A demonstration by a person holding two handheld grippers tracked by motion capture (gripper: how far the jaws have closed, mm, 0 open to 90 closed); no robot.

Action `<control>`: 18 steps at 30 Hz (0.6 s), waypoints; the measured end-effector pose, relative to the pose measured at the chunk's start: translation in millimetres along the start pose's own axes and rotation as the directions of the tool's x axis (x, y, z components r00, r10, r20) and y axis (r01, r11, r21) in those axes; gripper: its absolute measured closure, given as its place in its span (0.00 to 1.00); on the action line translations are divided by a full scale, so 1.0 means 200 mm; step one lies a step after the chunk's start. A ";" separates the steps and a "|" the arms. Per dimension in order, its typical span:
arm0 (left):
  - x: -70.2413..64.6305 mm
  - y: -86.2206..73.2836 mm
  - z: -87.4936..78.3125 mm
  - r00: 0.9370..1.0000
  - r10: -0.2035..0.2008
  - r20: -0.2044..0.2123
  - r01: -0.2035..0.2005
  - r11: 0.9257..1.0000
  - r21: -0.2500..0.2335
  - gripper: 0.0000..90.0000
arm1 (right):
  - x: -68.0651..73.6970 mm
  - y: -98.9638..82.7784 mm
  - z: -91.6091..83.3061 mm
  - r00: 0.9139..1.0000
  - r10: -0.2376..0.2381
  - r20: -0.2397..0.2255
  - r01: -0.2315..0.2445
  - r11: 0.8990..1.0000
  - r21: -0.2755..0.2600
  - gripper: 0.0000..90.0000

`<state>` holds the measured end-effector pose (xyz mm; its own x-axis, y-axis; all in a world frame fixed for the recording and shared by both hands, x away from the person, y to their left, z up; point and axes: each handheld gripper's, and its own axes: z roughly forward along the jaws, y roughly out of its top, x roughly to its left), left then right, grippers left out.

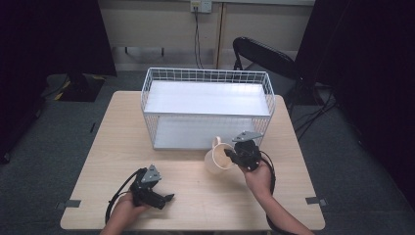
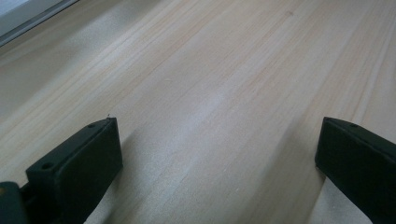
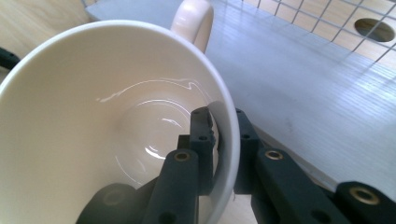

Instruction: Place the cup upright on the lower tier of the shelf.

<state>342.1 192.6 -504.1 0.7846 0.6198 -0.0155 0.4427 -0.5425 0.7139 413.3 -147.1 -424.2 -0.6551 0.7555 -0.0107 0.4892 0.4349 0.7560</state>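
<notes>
cup (image 3: pixel 116 116) empty, pinched by right tongs (image 3: pixel 224 140).

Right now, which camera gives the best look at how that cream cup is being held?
The right gripper view: the cup is close up, its rim pinched between the right gripper's fingers, one inside, one outside. The high view shows the cup small, before the wire rack.

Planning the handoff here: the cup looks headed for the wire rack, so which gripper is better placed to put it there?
Right. The right gripper already pinches the cream cup's wall, one jaw inside, just before the white wire rack. The left gripper is open over bare table, farther from both.
</notes>
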 end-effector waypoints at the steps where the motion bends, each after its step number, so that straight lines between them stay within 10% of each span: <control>1: 0.00 0.00 0.00 1.000 0.000 0.000 0.000 1.000 0.000 0.00 | 0.00 0.00 0.00 1.000 0.000 0.000 0.000 1.000 0.000 0.92; 18: 0.00 0.00 0.00 1.000 0.000 0.000 0.000 1.000 -0.001 0.00 | -0.05 0.02 0.02 0.994 0.058 0.096 -0.050 0.996 -0.078 0.92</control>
<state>342.1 192.5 -504.1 0.7845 0.6200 -0.0158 0.4427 -0.5420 0.7143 425.1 -151.4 -424.3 -0.5673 0.8229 -0.0299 0.4753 0.3569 0.8042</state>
